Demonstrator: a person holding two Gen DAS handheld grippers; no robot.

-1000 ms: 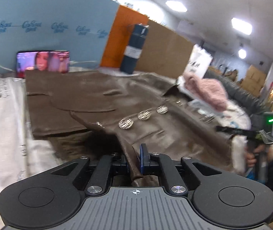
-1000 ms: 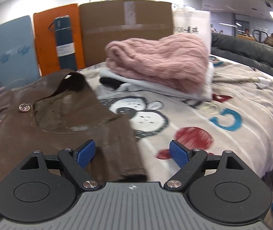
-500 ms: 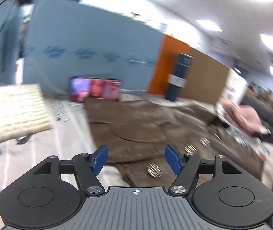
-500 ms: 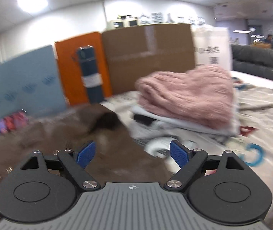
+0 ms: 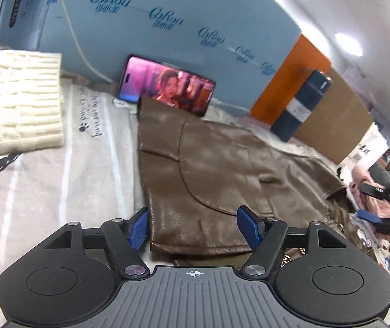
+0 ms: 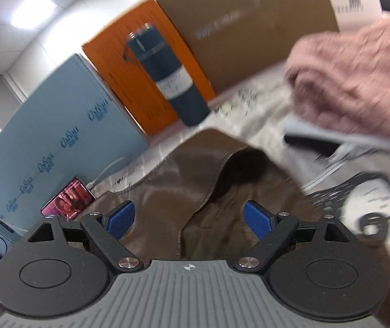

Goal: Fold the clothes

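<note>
Right wrist view is smeared with motion blur, so I can barely read the pink knit sweater (image 6: 359, 82) beyond my right finger, or the grey and dark garments stacked under it; the frame edge cuts that pile off. My right gripper (image 6: 189, 220) has its blue pads (image 6: 119, 218) spread wide with nothing between them, and the brown leather jacket (image 6: 195, 180) collar, standing up over a dark lining, lies just ahead of the fingers. From the left wrist, my left gripper (image 5: 195, 228) is likewise spread and empty, its fingers straddling the jacket's (image 5: 217, 169) near folded hem. The leather looks glossy, creased, folded over itself on the printed bedspread (image 5: 44, 186). Beyond the left finger lies a cream knit (image 5: 14, 101); a phone (image 5: 167, 86) stands behind the jacket, partly hidden by it.
</note>
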